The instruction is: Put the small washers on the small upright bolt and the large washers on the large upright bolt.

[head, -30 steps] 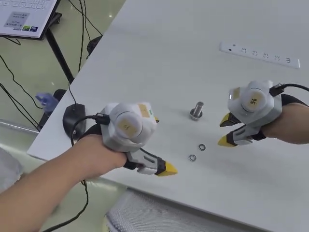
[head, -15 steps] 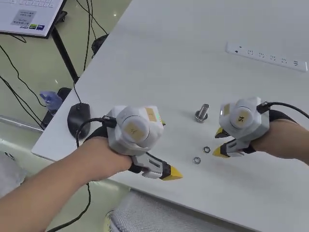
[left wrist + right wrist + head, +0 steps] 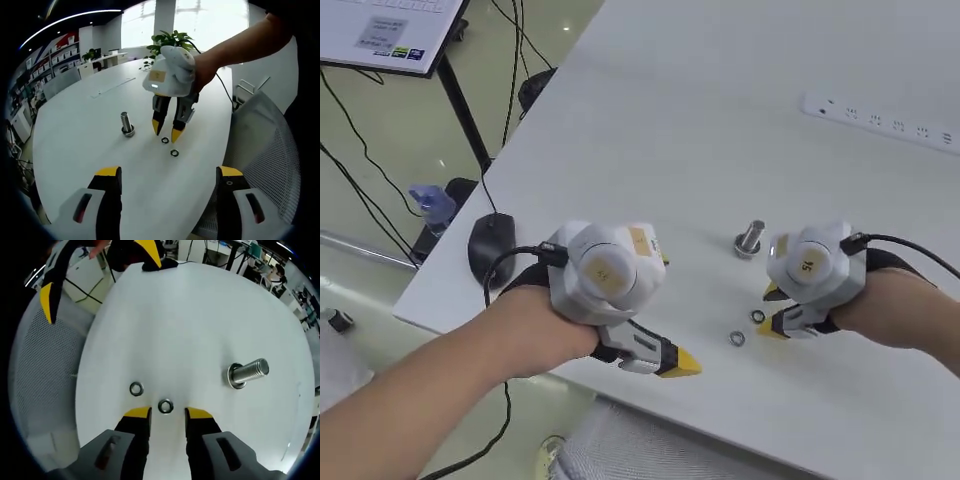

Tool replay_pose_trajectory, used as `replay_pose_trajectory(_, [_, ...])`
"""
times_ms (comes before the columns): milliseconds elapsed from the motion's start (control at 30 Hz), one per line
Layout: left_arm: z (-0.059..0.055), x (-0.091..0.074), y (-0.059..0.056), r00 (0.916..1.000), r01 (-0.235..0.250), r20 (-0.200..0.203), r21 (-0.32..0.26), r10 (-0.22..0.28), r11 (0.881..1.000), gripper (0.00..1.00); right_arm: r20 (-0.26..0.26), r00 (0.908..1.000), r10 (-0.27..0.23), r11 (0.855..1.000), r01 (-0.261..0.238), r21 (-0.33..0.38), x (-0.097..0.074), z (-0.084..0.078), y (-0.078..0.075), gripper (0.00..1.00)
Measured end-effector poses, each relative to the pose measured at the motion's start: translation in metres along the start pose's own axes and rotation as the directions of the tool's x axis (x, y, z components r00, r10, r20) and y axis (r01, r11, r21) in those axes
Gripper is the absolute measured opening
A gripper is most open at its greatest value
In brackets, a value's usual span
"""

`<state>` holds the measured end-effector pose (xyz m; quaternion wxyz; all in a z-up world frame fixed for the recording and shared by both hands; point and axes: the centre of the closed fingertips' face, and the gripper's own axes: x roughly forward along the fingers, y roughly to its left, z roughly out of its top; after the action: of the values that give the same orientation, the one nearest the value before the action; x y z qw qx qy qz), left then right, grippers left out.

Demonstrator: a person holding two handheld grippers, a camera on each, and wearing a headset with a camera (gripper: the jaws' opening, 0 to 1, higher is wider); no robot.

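Right tongs [image 3: 167, 413] are dropping over one washer [image 3: 165, 406], slightly apart, nothing gripped yet; left tongs [image 3: 169, 171] hanging wide apart. Other washer [image 3: 136, 388] lying loose too, bolt [image 3: 247, 372] at 2 o'clock waiting.

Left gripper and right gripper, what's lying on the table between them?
In the left gripper view, a near washer and a far washer lie between the left gripper and the right gripper.

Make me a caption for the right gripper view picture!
Open right gripper lines up on one washer, a second washer beside it, an upright bolt farther along the table.
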<state>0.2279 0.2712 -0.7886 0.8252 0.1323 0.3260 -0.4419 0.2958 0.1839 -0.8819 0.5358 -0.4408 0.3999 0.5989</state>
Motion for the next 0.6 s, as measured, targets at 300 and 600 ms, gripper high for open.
replay_pose_trajectory(300, [-0.0009, -0.0007, 0.0019, 0.9999, -0.004, 0.009, -0.011, 0.004, 1.0, 0.76, 0.0, 0.9999, -0.016, 1.0, 0.016, -0.008, -0.0005, 0.0016, 0.0007, 0.25])
replay_pose_trajectory(600, [-0.0017, -0.0002, -0.001, 0.9999, -0.002, 0.011, -0.017, 0.003, 1.0, 0.75, -0.008, 0.9997, -0.024, 1.0, 0.024, -0.01, 0.0004, 0.0033, 0.0048, 0.16])
